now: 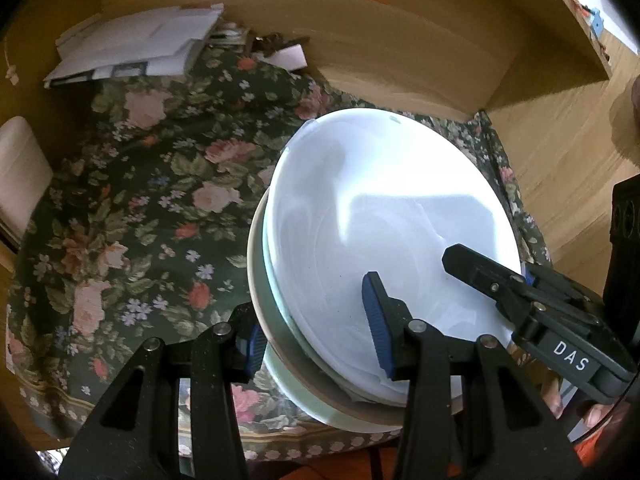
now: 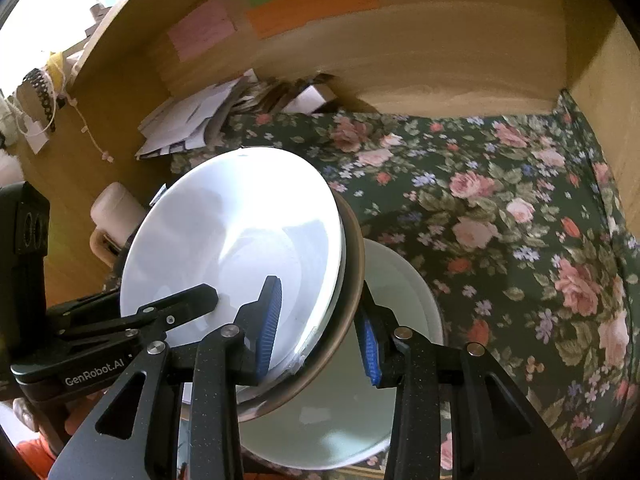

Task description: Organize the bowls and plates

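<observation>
The stack of plates is pinched at opposite rims by the left gripper and right gripper, above the flowery cloth.

Under my tools lies a dark floral cloth — a heap of white papers at its back edge, against the wooden wall with coloured notes.
</observation>
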Available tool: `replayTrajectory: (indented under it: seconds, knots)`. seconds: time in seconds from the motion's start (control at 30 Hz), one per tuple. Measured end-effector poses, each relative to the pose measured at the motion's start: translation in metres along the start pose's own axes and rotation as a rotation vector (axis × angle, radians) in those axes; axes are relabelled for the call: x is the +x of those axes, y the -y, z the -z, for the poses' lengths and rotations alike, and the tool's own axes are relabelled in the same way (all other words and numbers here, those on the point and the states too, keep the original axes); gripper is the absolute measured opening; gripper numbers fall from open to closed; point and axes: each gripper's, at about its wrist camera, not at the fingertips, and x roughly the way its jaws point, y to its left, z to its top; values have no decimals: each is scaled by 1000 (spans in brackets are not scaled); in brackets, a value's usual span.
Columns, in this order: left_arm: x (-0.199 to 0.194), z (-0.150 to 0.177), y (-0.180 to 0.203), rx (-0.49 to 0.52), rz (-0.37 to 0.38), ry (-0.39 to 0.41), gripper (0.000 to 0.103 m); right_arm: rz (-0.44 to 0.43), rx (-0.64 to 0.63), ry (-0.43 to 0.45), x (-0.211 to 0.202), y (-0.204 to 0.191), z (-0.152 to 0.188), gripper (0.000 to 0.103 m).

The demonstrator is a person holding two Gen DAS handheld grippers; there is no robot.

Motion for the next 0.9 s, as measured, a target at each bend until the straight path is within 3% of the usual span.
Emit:
replayTrajectory:
  seconds: [0.4, 0.73, 0.9]
  knots:
    - [24, 6, 9, 2, -4, -67, 44, 1, 45, -50, 10, 22, 12, 33]
    - [26, 8, 6, 16, -15, -51, 44, -16, 40, -52, 12, 23, 15, 35]
    - [10, 7, 7, 44, -64, 24, 46, 3, 33, -4, 1, 21, 13, 39]
